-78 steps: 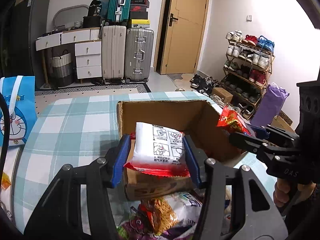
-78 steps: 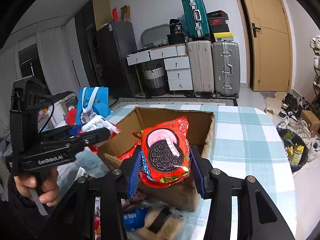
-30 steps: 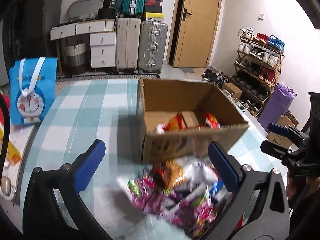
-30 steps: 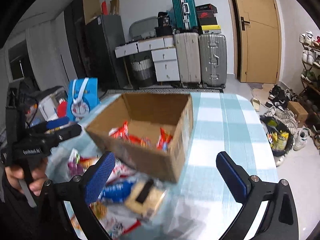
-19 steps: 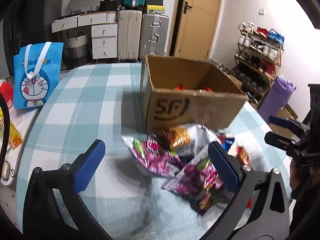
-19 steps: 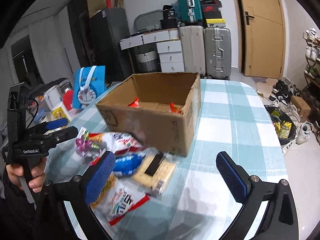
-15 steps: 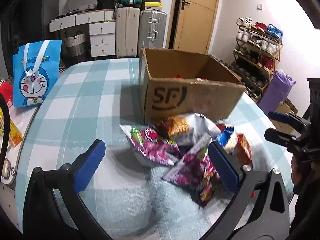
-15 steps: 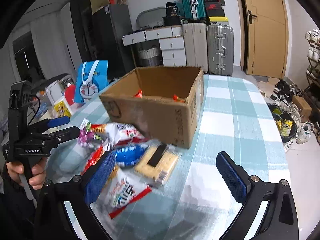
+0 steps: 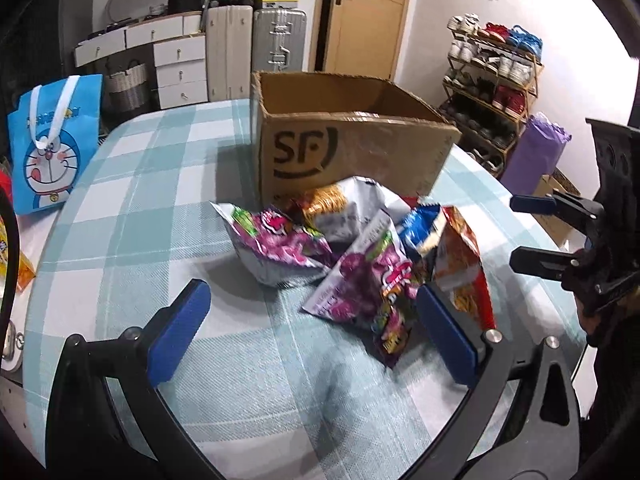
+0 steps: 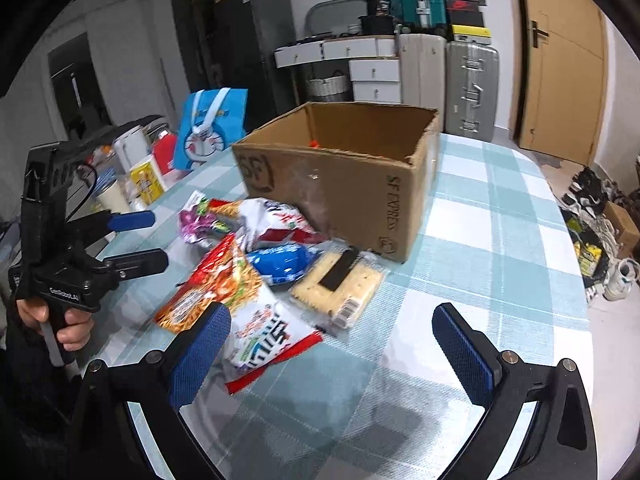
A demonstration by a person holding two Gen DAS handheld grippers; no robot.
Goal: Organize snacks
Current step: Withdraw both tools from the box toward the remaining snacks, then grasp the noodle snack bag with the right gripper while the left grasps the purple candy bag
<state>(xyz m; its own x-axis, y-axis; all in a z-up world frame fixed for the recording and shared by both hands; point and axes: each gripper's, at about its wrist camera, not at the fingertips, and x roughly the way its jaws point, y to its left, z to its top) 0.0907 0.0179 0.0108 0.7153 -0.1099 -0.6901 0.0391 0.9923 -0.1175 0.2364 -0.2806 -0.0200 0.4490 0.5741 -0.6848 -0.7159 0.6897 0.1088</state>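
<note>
A brown cardboard box (image 9: pixel 352 152) (image 10: pixel 340 176) marked SF stands open on the checked table. In front of it lies a pile of snack packets: purple bags (image 9: pixel 280 248), a blue packet (image 10: pixel 286 262), a cracker pack (image 10: pixel 338 284), orange noodle bags (image 10: pixel 212 292) and a white-red bag (image 10: pixel 266 340). My left gripper (image 9: pixel 312 332) is open and empty, low over the table just short of the purple bags. My right gripper (image 10: pixel 332 344) is open and empty, over the near edge of the pile. Each gripper also shows in the other's view: the right gripper (image 9: pixel 536 232), the left gripper (image 10: pixel 136 240).
A blue cartoon bag (image 9: pixel 48 144) (image 10: pixel 210 132) stands at the table's left side, with cups and boxes (image 10: pixel 140 176) beside it. Suitcases (image 10: pixel 468 84) and drawers line the far wall. A shoe rack (image 9: pixel 492 80) and a purple bag (image 9: pixel 534 156) sit to the right of the table.
Both grippers let go of their packets over the box, opened wide, and pulled back and down. The pile in front of the box now lies just ahead of them.
</note>
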